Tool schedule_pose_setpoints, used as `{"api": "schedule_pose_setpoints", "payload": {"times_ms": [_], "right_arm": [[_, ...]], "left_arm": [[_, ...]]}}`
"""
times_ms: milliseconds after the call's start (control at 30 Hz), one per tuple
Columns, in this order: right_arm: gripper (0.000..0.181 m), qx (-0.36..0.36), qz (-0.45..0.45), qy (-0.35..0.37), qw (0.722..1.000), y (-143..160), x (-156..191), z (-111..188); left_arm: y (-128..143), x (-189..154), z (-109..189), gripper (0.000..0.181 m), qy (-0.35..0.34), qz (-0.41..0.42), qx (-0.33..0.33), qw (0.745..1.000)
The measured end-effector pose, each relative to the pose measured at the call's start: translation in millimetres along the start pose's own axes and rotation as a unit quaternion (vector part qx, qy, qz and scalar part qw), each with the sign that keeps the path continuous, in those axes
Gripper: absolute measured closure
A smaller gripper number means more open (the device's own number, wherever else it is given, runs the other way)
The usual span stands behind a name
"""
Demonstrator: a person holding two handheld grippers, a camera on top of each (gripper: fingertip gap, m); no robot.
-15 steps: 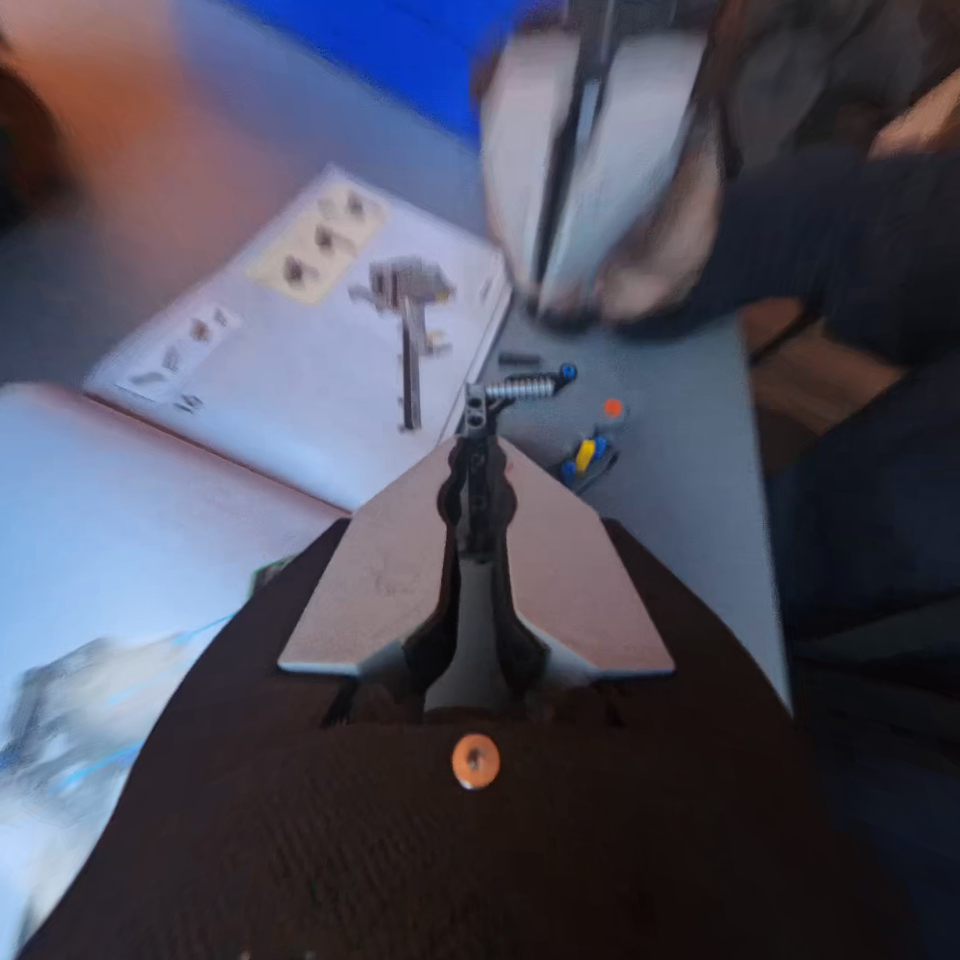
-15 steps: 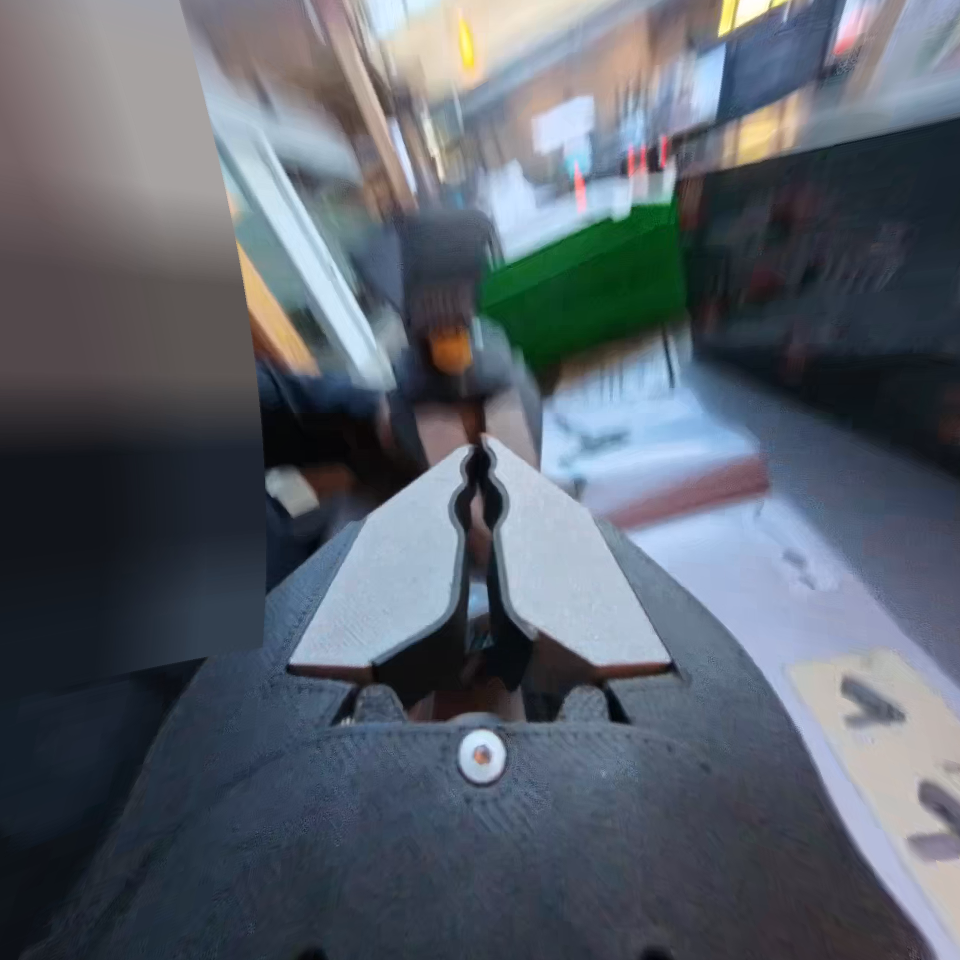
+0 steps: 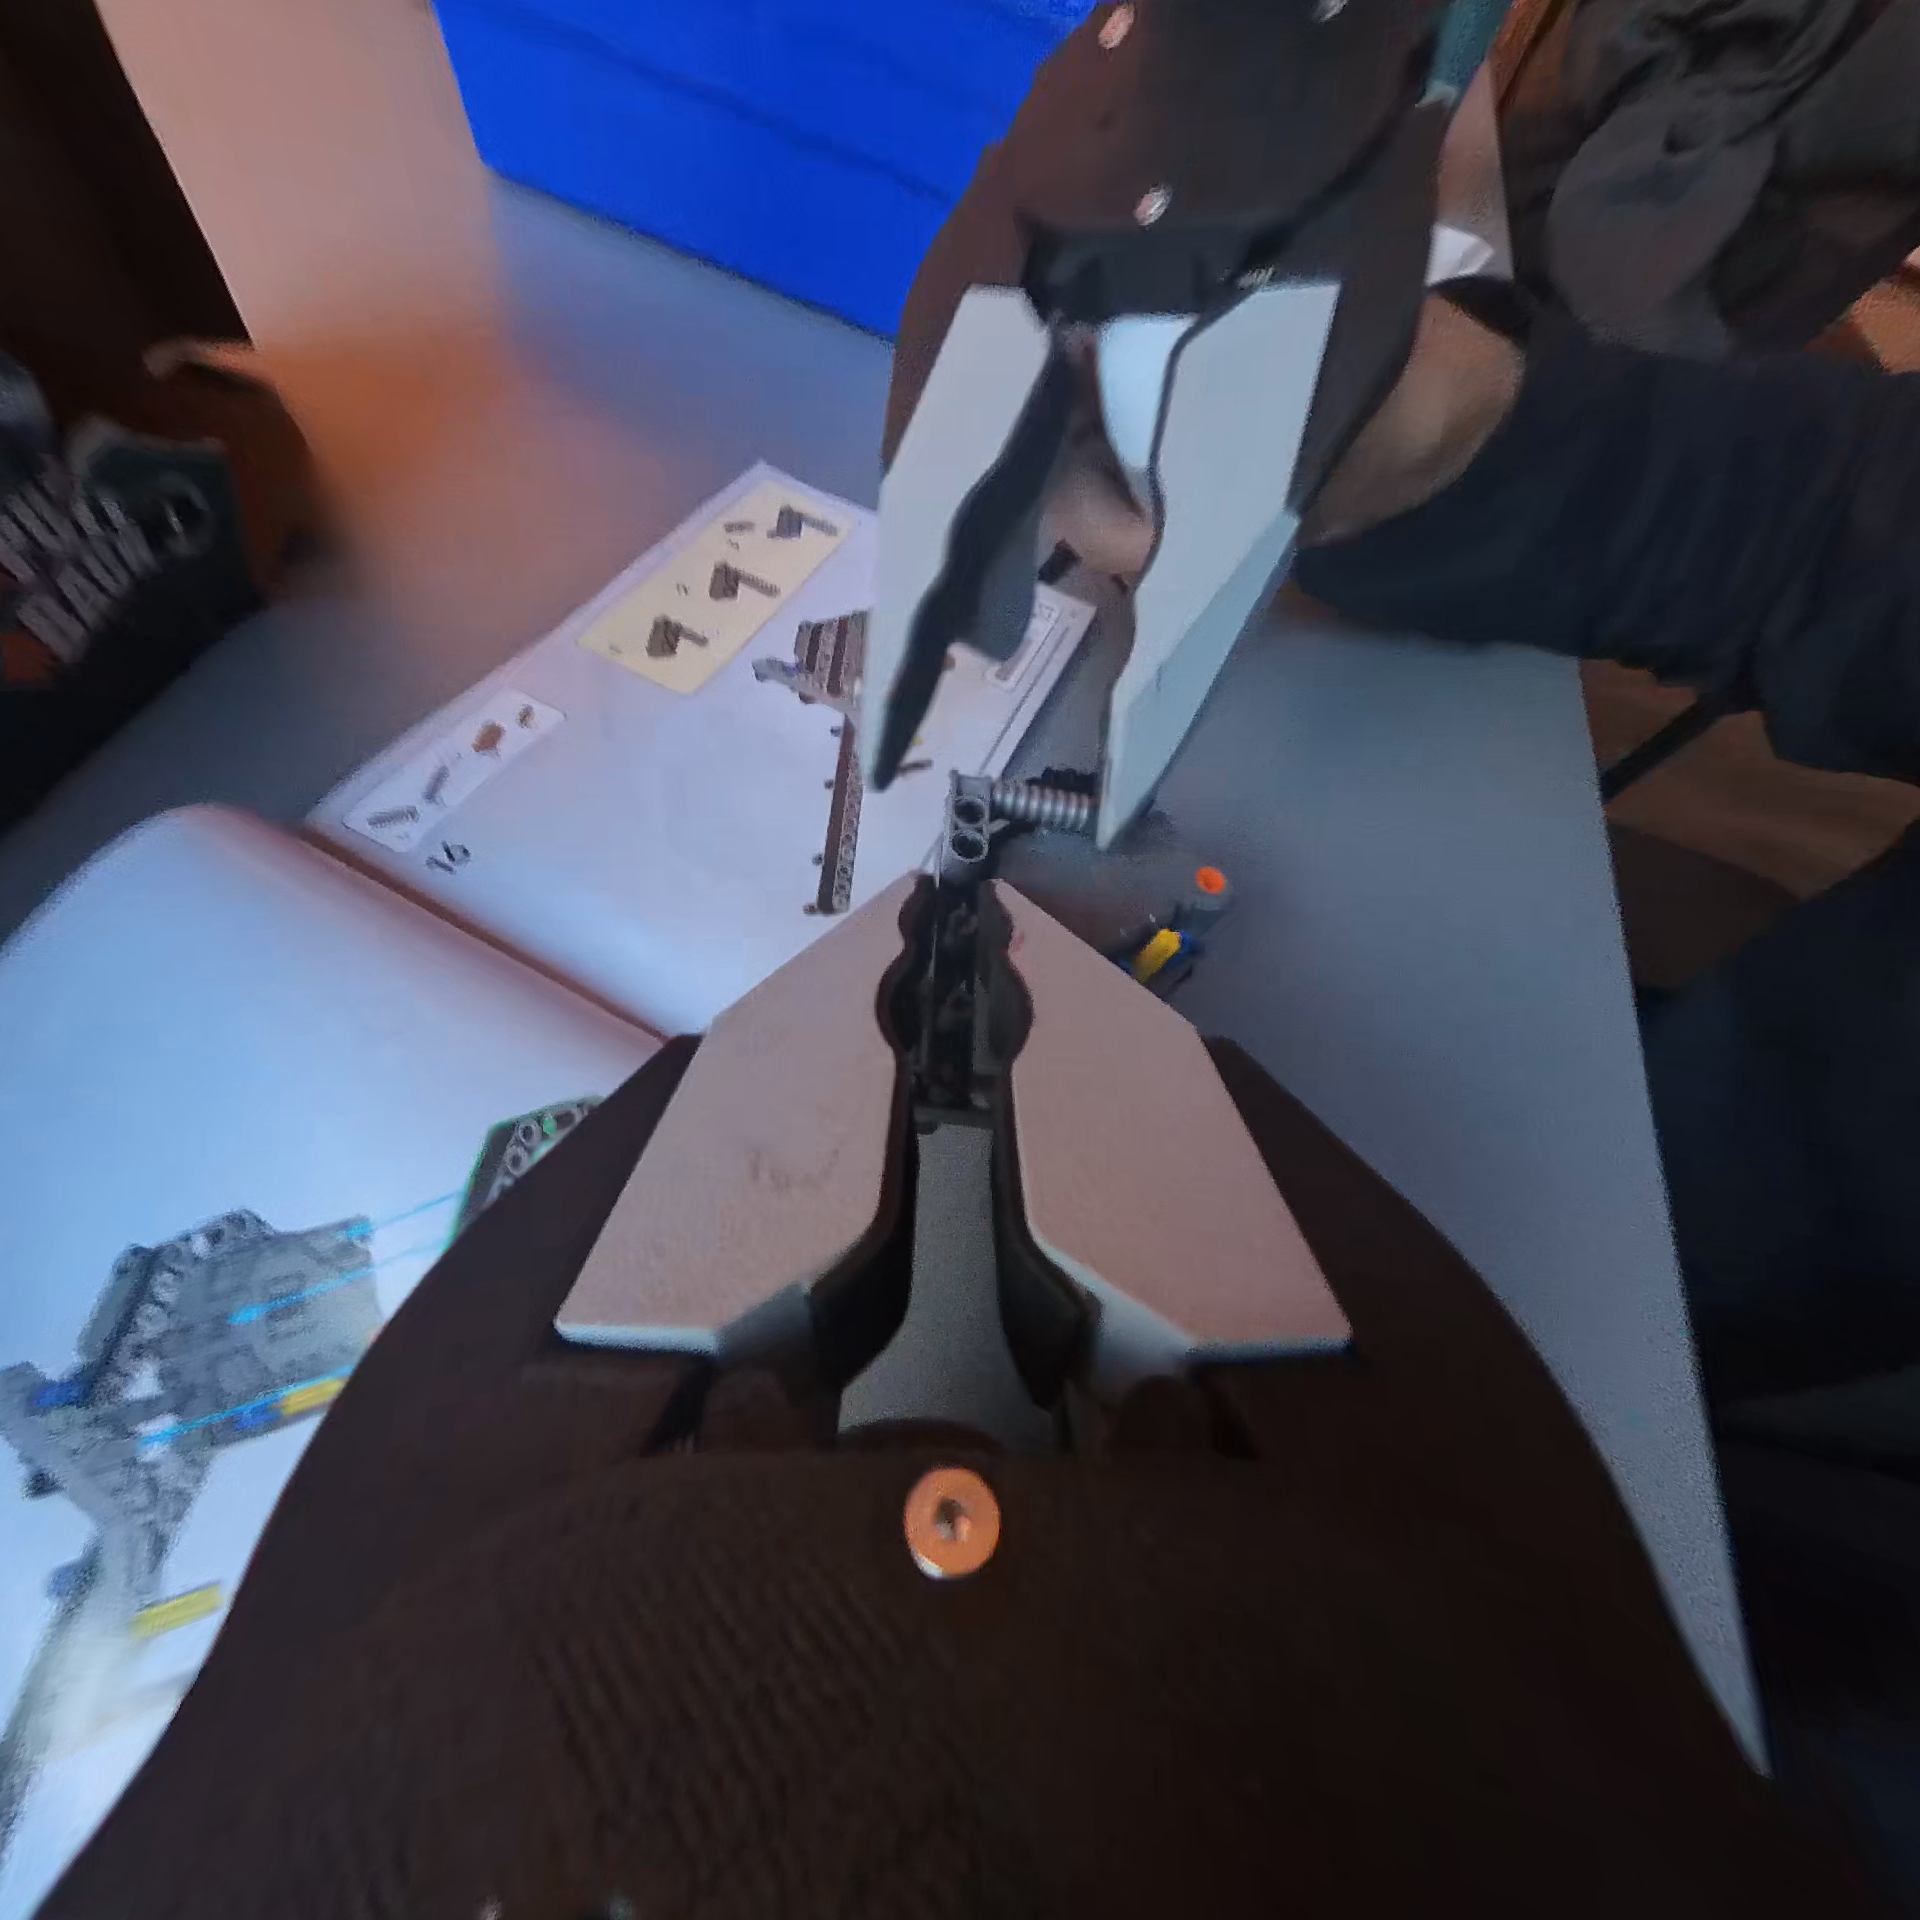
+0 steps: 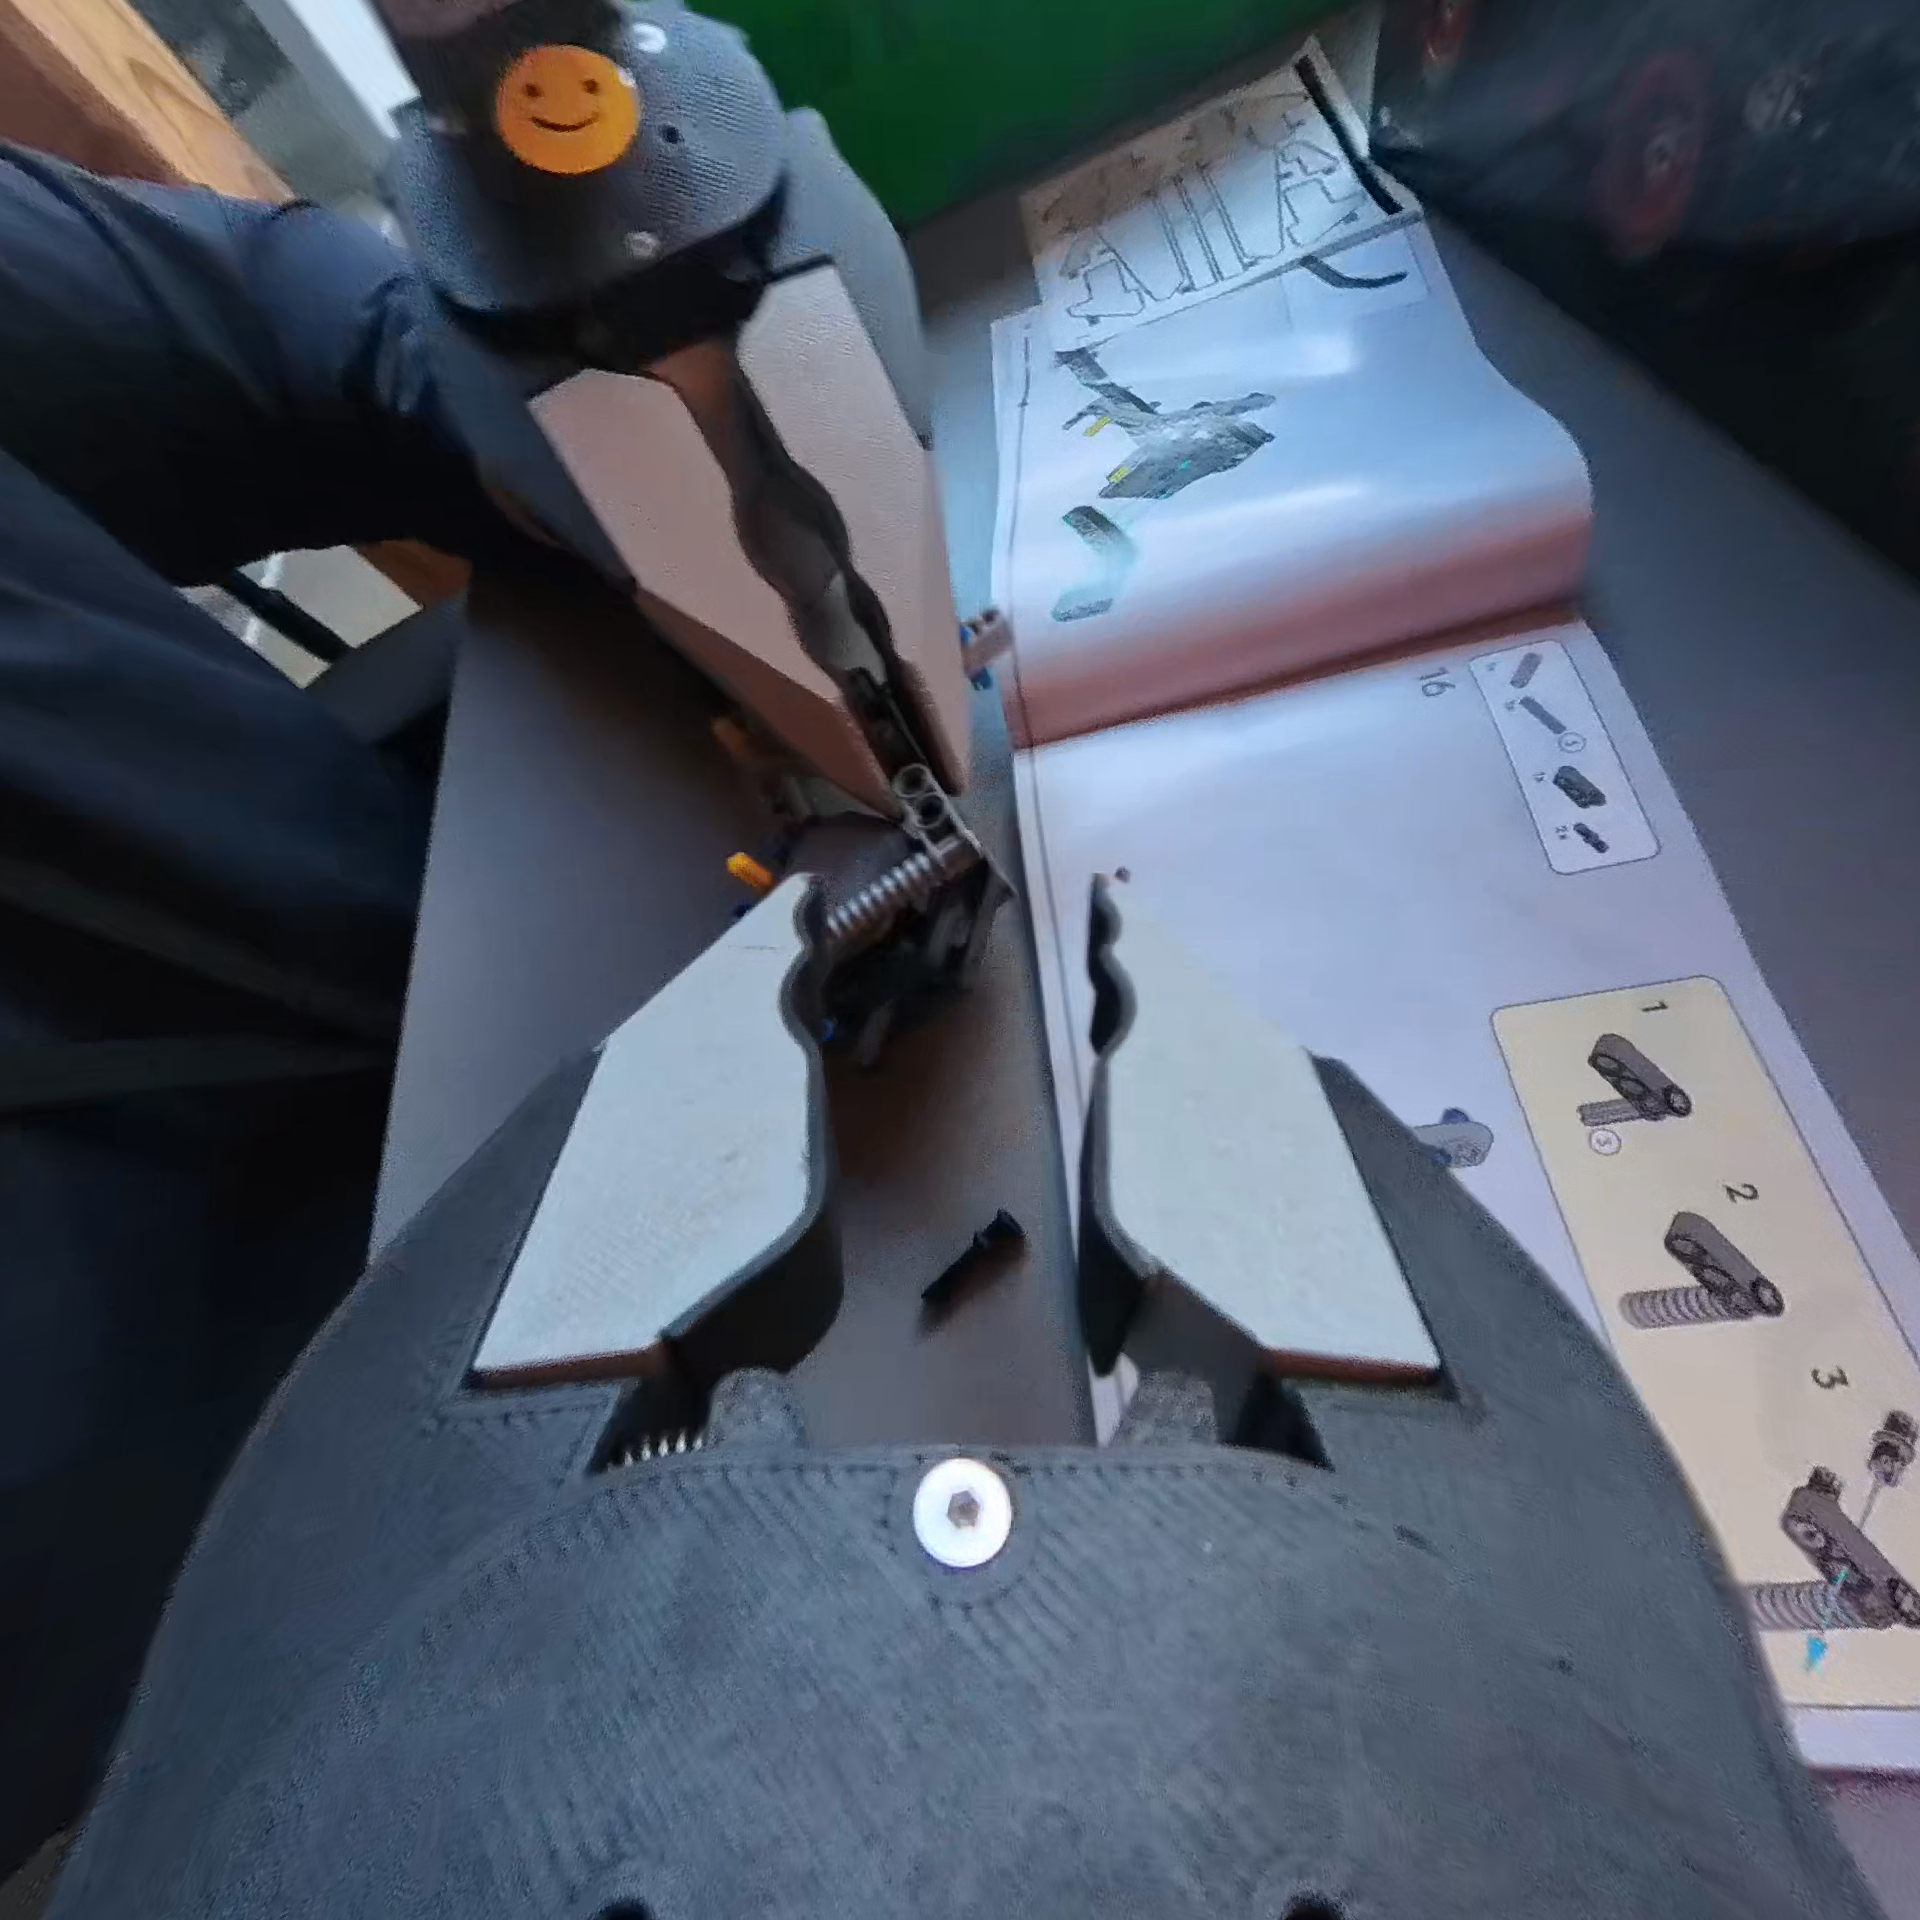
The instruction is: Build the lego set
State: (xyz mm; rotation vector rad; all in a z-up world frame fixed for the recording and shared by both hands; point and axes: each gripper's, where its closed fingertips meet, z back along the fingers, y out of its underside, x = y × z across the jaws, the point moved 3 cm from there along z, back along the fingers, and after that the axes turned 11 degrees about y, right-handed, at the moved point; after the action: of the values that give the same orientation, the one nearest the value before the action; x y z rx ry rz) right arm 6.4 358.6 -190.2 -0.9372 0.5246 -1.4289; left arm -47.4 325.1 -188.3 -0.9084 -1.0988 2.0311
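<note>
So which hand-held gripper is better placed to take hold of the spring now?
The right hand-held gripper: it is open and empty, with the spring by its left fingertip. The left hand-held gripper is shut on the grey beam.

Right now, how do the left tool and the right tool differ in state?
The left tool is shut on the grey beam, while the right tool stands open and holds nothing. The left tool carries the beam's spring; the right tool's left finger sits beside that spring. Both are above the grey table.
</note>
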Motion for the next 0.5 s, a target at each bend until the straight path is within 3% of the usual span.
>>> {"api": "schedule_pose_setpoints", "payload": {"times_ms": [100, 267, 400, 500], "right_arm": [[0.144, -0.038, 0.011, -0.023, 0.999, -10.9, 13.6, 4.3], [0.16, -0.113, 0.134, 0.077, 0.982, -27.5, 19.0, 17.5], [0.162, -0.142, 0.303, 0.191, 0.923, -26.0, 27.5, 18.7], [0.162, -0.17, 0.357, 0.207, 0.895, -23.6, 33.8, 18.0]], "left_arm": [[-13.6, -5.0, 7.7, 0.175, -0.066, -0.129, -0.01, 0.989], [-30.6, -19.1, 16.2, 0.175, -0.166, -0.302, -0.024, 0.938], [-32.0, -25.3, 18.5, 0.174, -0.181, -0.344, -0.004, 0.921], [-28.4, -30.7, 21.3, 0.17, -0.146, -0.337, 0.018, 0.93]]}}
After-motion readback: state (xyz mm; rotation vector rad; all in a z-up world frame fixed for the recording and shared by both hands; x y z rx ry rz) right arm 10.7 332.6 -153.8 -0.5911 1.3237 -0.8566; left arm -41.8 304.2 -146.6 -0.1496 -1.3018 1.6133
